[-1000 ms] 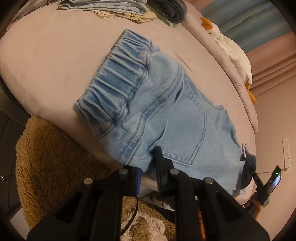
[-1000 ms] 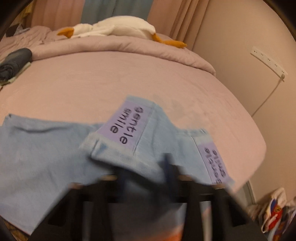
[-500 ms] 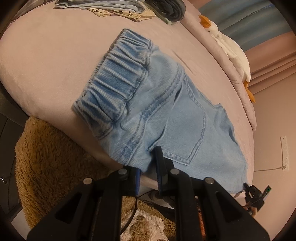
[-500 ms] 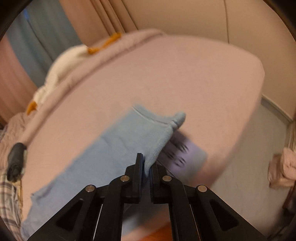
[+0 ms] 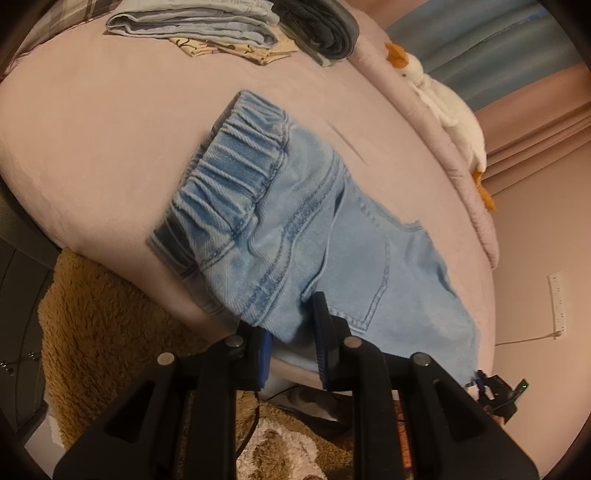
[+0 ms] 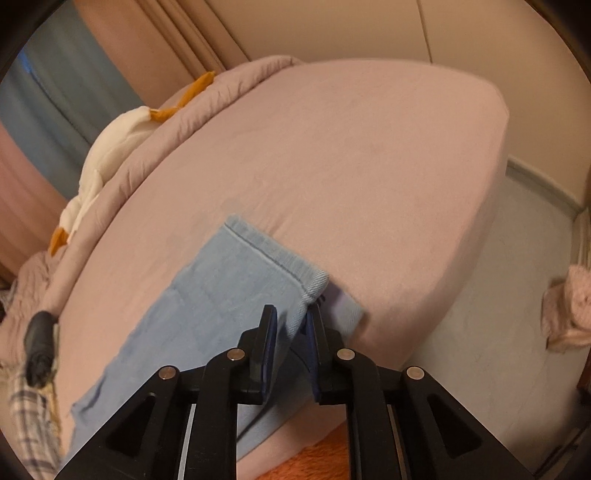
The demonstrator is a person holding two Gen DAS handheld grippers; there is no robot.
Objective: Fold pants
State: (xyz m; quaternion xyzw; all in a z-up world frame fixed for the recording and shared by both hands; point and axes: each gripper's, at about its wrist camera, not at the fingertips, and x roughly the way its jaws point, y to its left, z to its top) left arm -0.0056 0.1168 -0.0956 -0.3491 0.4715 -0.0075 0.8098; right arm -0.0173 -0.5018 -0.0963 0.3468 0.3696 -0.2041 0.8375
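Note:
Light blue denim pants lie on the pink bed, elastic waistband toward the upper left, back pocket facing up. My left gripper is at the near bed edge with the pants' near edge between its slightly parted jaws. In the right wrist view the pants' leg end lies flat with the hem away from me. My right gripper has the hem corner between its jaws, which stand a little apart. A purple label peeks out beside the corner.
A stack of folded clothes and a dark rolled garment sit at the far side of the bed. A white plush goose lies on the bed's rolled blanket. A brown fuzzy rug covers the floor below the bed edge.
The right gripper carried the leg end outward and laid it flat, label side now turned under. Its jaws have parted slightly. The left gripper's jaws have also widened a little.

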